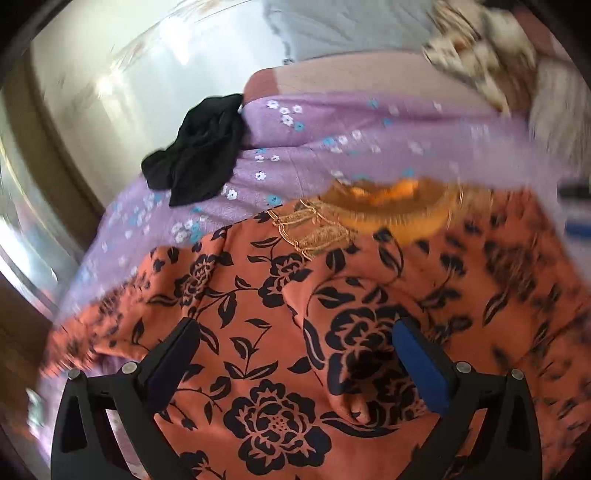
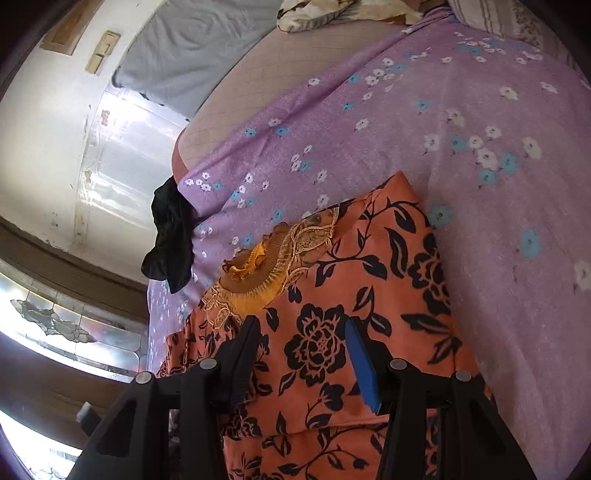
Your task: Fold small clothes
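An orange garment with a black flower print [image 1: 295, 332] lies on a bed covered by a purple floral sheet [image 1: 332, 140]. Its gold embroidered neckline [image 1: 388, 206] points away from me. My left gripper [image 1: 295, 328] is open just above the cloth, fingers wide apart. In the right wrist view the same garment [image 2: 369, 266] lies partly folded, neckline [image 2: 266, 266] at its far left. My right gripper [image 2: 301, 328] is open over it, with nothing between the fingers.
A crumpled black garment [image 1: 199, 147] [image 2: 170, 240] lies at the sheet's far edge. A patterned cloth [image 1: 476, 51] [image 2: 332, 11] and a grey cloth [image 2: 192, 48] lie at the far end of the bed. A white wall [image 2: 55, 129] and a window [image 2: 55, 321] stand to the left.
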Demonstrator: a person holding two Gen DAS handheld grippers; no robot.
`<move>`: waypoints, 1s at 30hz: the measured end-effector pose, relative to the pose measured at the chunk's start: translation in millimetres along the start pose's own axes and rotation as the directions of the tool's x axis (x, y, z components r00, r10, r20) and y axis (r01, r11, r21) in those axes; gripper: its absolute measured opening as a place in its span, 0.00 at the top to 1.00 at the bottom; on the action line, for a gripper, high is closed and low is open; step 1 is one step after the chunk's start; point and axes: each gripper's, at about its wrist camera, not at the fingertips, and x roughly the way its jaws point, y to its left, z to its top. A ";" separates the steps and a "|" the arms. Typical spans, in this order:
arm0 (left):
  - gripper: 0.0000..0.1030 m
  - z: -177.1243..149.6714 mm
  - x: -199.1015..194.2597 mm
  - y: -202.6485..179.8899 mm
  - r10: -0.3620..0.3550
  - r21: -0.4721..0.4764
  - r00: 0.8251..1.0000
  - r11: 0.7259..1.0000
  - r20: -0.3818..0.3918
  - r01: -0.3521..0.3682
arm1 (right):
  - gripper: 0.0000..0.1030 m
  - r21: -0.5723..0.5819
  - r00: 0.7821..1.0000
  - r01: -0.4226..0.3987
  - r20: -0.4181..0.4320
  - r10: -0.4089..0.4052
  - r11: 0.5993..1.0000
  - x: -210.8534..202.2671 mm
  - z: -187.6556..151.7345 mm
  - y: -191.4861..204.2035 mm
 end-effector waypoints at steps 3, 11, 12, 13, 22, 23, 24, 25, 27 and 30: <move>0.00 -5.7 5.1 -10.0 0.049 0.070 0.999 0.996 -0.013 -0.048 | 0.50 0.028 1.000 -0.017 -0.011 0.017 0.999 6.1 7.3 -7.4; 0.30 -5.2 26.1 25.8 0.030 -0.067 0.995 0.997 -0.091 -0.036 | 0.50 -0.003 0.998 0.002 -0.064 -0.002 1.000 23.5 -4.9 -3.7; 0.47 -5.1 30.0 31.6 -0.004 -0.100 0.994 0.995 -0.110 -0.007 | 0.50 -0.011 0.997 0.001 -0.074 -0.002 1.000 26.6 -7.3 -1.6; 0.59 -5.6 33.2 37.7 -0.047 -0.140 0.991 0.990 -0.124 0.029 | 0.50 -0.016 0.997 -0.001 -0.082 0.000 1.000 29.7 -9.0 -0.1; 0.71 -13.2 23.7 78.9 -0.202 -0.300 0.974 0.940 -0.105 0.162 | 0.50 -0.048 0.991 -0.010 -0.134 0.003 0.999 54.7 -26.7 12.6; 0.71 -13.8 23.8 82.9 -0.199 -0.302 0.974 0.940 -0.106 0.159 | 0.50 -0.060 0.991 -0.022 -0.134 0.014 0.998 56.0 -29.0 16.5; 0.70 -15.8 24.4 87.6 -0.198 -0.304 0.974 0.940 -0.112 0.156 | 0.50 -0.070 0.990 -0.028 -0.138 0.018 0.997 56.9 -31.1 19.8; 0.67 -21.0 26.4 94.7 -0.186 -0.310 0.973 0.941 -0.140 0.135 | 0.50 -0.080 0.989 -0.030 -0.148 0.018 0.996 59.3 -33.9 22.8; 0.58 -29.1 32.5 111.2 -0.185 -0.347 0.966 0.931 -0.183 0.112 | 0.50 -0.094 0.984 -0.022 -0.180 0.004 0.995 66.9 -40.7 25.6; 0.52 -44.3 27.9 148.3 -0.189 -0.440 0.964 0.893 -0.186 0.090 | 0.50 -0.117 0.980 0.002 -0.196 -0.025 0.993 74.6 -50.3 28.7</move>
